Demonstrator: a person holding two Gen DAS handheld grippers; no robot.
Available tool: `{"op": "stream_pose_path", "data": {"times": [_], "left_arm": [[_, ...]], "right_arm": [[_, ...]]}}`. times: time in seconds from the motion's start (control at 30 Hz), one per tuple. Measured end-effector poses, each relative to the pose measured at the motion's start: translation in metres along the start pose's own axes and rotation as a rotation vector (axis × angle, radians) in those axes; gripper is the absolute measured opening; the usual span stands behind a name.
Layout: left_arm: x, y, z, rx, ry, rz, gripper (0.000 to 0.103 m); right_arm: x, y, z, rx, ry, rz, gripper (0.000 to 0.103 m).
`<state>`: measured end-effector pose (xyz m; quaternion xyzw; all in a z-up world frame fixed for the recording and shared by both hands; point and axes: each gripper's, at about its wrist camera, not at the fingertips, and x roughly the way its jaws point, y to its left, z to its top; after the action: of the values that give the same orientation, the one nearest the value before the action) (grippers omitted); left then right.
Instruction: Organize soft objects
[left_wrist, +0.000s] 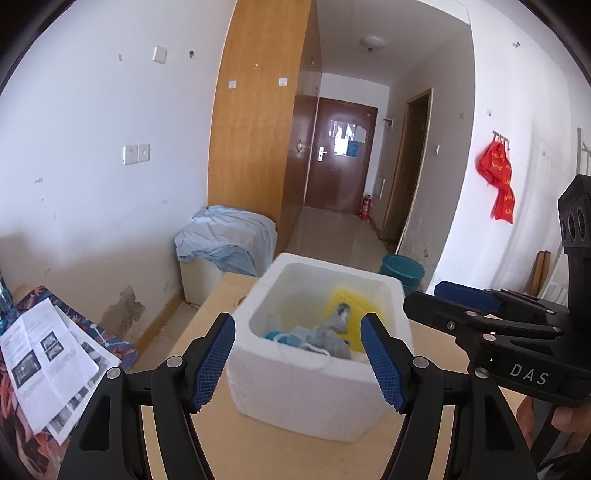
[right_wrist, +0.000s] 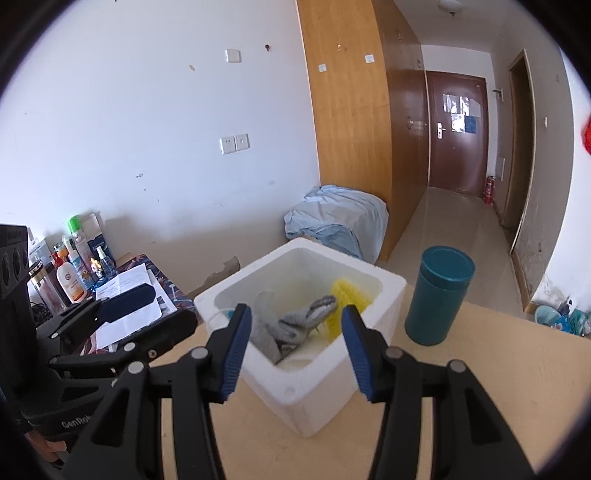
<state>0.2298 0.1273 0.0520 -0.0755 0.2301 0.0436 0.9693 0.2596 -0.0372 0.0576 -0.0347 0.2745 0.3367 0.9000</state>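
Foam box (right_wrist: 295, 354), white and square-walled, stands at frame centre on the pale wooden surface (right_wrist: 480, 369). Inside, a grey knitted sock (right_wrist: 295, 325) lies with its long axis running lower left to upper right, beside yellow ribbed plastic (right_wrist: 345, 295). Left tool (left_wrist: 297, 363) and right tool (right_wrist: 291, 352) both gape wide and empty, the box between their blue pads. A teal canister (right_wrist: 439, 295) stands at right.

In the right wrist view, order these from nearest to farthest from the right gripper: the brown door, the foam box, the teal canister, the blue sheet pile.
From the right gripper:
1. Foam box, directly ahead between the open fingers, on the table.
2. Teal canister, ahead to the right, on the table beside the box.
3. Blue sheet pile, beyond the table, by the wardrobe.
4. Brown door, at the corridor's far end.
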Motion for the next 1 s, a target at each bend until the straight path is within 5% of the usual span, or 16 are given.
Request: {"op": "stream_pose_path", "data": {"times": [1.0], "left_arm": [[-0.130, -0.083, -0.123, 0.096, 0.000, -0.145, 0.072]], "right_arm": [[-0.140, 0.012, -0.148, 0.122, -0.019, -0.185, 0.059]]}}
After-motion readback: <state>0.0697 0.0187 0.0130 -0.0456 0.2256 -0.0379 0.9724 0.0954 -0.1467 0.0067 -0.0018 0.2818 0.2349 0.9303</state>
